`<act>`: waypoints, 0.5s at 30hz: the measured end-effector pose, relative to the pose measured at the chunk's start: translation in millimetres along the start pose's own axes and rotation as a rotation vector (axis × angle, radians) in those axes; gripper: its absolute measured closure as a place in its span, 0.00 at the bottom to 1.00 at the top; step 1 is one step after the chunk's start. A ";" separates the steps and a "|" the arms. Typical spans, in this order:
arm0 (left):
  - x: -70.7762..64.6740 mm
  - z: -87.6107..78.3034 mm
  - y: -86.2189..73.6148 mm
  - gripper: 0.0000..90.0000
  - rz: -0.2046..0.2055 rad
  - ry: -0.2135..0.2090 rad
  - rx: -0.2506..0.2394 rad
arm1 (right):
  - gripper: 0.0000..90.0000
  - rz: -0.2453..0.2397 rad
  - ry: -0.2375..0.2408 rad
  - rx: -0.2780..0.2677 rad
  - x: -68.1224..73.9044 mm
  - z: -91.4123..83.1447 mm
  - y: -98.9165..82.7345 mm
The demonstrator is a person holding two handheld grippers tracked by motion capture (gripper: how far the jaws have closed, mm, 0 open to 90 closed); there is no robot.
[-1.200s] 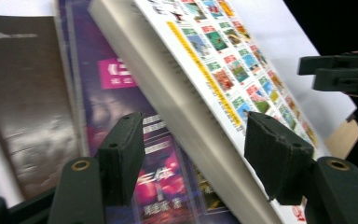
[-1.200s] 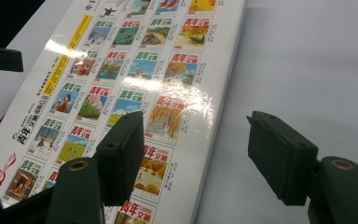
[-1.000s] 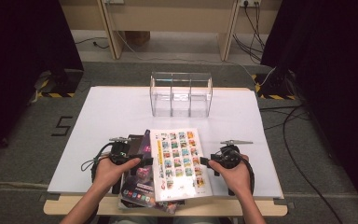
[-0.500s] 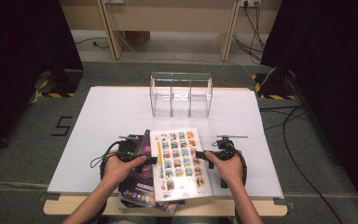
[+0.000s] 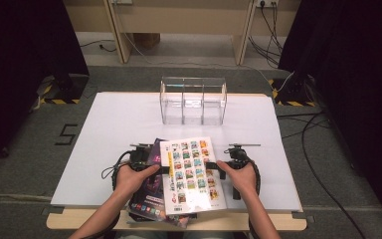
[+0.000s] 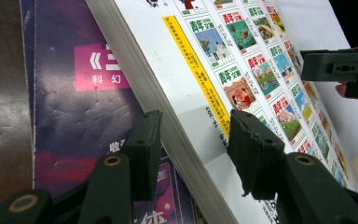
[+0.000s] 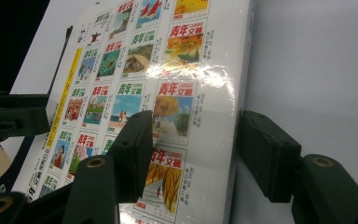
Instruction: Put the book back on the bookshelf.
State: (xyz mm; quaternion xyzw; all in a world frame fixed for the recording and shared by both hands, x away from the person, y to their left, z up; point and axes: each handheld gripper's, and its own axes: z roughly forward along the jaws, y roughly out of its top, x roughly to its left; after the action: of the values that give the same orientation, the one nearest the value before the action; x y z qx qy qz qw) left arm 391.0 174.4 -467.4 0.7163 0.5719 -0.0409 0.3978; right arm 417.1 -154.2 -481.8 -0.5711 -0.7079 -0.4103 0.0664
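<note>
Both grippers' jaws gape astride the thick white picture-grid book (image 5: 193,173) — left gripper (image 6: 193,140) at its spine, right gripper (image 7: 193,147) opposite — nothing clamped

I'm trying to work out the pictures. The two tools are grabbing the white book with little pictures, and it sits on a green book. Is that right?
Not quite: the book underneath is dark purple, not green, as the left gripper view shows. The left tool and right tool do straddle the white book's edges.
</note>
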 end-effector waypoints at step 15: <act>2.1 -2.1 -5.3 0.66 -0.097 -0.026 -0.020 | 0.51 0.068 0.025 -0.005 -4.3 1.4 -3.5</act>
State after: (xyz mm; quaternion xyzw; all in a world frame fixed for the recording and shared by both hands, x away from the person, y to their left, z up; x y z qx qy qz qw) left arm 386.3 177.5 -469.8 0.6830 0.6012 -0.0638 0.4098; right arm 416.1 -156.6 -486.9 -0.5898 -0.6862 -0.4165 0.0878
